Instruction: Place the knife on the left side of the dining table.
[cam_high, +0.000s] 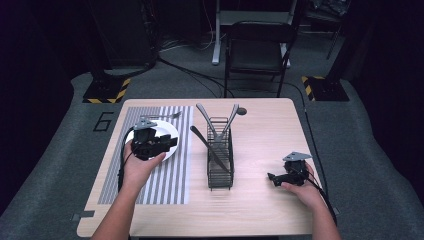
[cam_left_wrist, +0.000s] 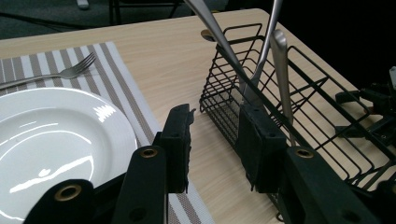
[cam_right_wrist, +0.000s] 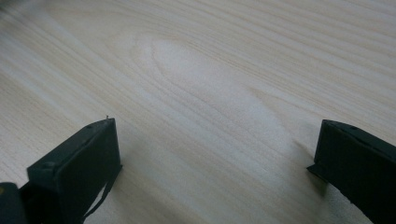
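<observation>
On your wooden table (cam_high: 260, 210), the wire basket (cam_high: 220, 172) holds upright cutlery (cam_high: 216, 131); the white plate (cam_high: 167, 131) sits bare. Your left gripper (cam_high: 172, 142) and right gripper (cam_high: 270, 176) both gape, grasping nothing.

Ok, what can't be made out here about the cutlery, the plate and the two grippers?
- Cutlery in the wire basket: the lower ends are behind the mesh in the high view; the tops are cut off by the top edge in the left gripper view.
- Plate: its near half is covered by the left gripper in the high view.
- Fork: its handle runs off the left edge in the left gripper view.
- Right gripper: too small in the high view to judge its jaw gap.
</observation>
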